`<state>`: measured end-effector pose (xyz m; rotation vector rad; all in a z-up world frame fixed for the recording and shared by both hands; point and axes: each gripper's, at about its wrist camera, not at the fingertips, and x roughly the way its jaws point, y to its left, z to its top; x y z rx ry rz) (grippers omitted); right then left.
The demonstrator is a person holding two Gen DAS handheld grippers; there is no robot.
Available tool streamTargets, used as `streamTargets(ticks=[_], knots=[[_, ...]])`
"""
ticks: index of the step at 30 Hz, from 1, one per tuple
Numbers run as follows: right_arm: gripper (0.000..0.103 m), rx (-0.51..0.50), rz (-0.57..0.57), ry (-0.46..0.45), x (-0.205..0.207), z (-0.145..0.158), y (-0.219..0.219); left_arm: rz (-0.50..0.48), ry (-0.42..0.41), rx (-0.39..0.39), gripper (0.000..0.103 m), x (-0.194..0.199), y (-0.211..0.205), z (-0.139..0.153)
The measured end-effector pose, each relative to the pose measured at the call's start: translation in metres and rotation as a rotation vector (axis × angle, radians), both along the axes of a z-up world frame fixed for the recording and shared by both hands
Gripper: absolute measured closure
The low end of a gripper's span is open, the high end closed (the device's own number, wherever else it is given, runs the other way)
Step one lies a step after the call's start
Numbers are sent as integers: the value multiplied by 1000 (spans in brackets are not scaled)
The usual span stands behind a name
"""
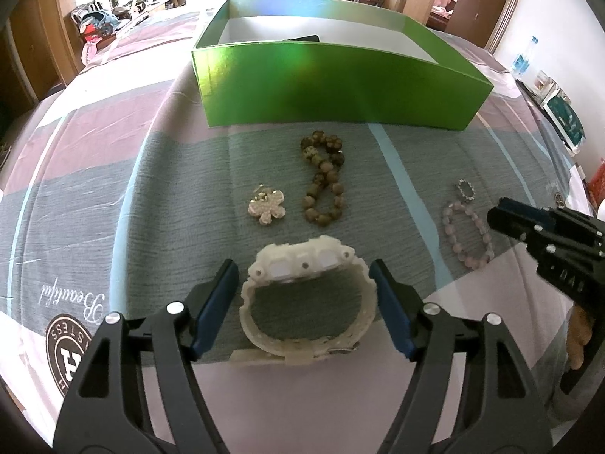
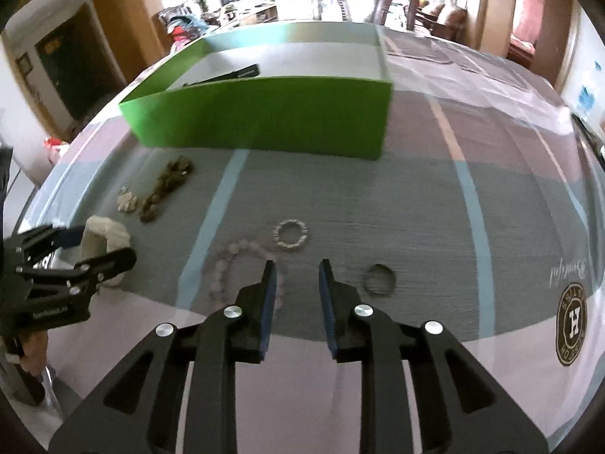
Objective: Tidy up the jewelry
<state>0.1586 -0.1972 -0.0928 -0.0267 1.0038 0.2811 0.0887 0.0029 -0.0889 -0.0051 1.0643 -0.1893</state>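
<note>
Jewelry lies scattered on a striped bedspread (image 1: 113, 196), all of it in front of the green box (image 1: 340, 87). From the left wrist camera, the left hand-held gripper (image 1: 304, 276) stands spread wide around a white watch (image 1: 308, 295), one blue pad on each side of the strap loop, apparently not yet touching. The watch sits farthest from the box; between them lie a brown bead bracelet (image 1: 323, 178) and a flower pendant (image 1: 266, 206). The watch looks light and fairly stiff, its resin band springy, so I would squeeze across the strap sides, just behind the case.

From the right wrist camera, the right hand-held gripper (image 2: 297, 268) hovers part open, holding nothing, above a pink bead bracelet (image 2: 230, 261). A small sparkly ring (image 2: 291, 235) lies nearer the box, a dark ring (image 2: 380, 280) beside the right finger. The beads look slippery and loose.
</note>
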Motion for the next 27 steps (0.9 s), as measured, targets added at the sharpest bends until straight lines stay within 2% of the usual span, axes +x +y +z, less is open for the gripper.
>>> streamTargets(ticks=[4, 12, 27], knots=[[79, -29, 0, 17, 1, -7, 6, -3, 1, 6, 31, 1, -1, 0], [72, -61, 9, 2, -1, -8, 14, 1, 1, 31, 30, -1, -4, -2], [71, -91, -15, -15, -4, -8, 16, 16, -24, 62, 30, -11, -3, 5]])
